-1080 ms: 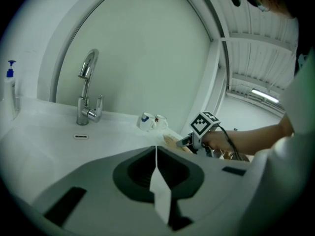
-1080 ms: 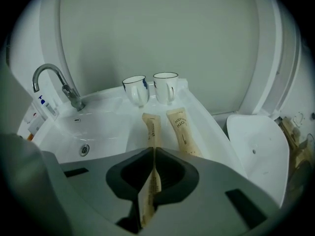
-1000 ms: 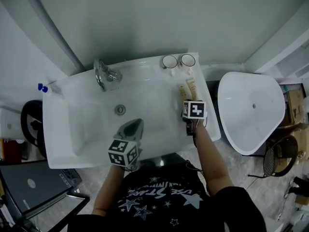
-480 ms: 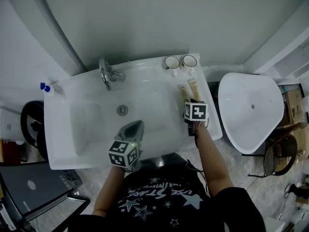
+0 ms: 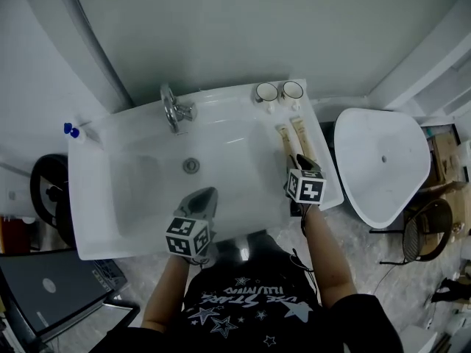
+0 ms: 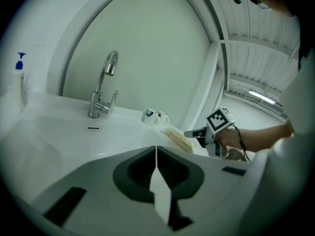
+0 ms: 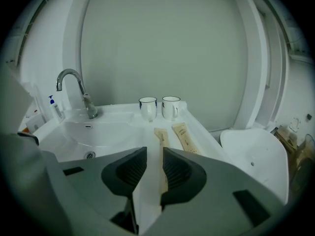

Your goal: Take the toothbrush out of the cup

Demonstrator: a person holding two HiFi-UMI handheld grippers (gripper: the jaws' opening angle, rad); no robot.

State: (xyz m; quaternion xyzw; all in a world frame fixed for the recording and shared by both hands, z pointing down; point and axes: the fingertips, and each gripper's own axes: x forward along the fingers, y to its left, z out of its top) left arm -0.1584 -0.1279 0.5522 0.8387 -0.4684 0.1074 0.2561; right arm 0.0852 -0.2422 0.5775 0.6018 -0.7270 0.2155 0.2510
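Two cups stand side by side at the back right corner of the sink (image 5: 92,197), the inner cup (image 5: 266,91) toward the tap (image 5: 175,109) and the outer cup (image 5: 293,89) toward the counter's end. In the head view no toothbrush shows above either rim. Closer to the person, two long flat packets lie side by side on the counter, the basin-side packet (image 5: 284,140) and the edge-side packet (image 5: 302,135). Their long axes run from the cups toward the person, and they may be wrapped toothbrushes, though I cannot tell. The right claw (image 5: 302,160) hangs over the near ends of those packets and points along them at the cups. The left claw (image 5: 204,195) sits at the front rim of the basin, well apart from the cups. In the left gripper view its jaws are pressed together on nothing, and the cups lie far ahead and to the right, past the right claw. In the right gripper view the jaws stand a narrow slit apart with nothing clamped. The basin-side packet runs straight away from that slit, and both cups stand upright dead ahead beyond the packets' far ends, with no handle showing in either mouth. The right claw is plainly the nearer one, and I judge that a reach into a cup goes straight forward along the packets' line, then down into the mouth from above.
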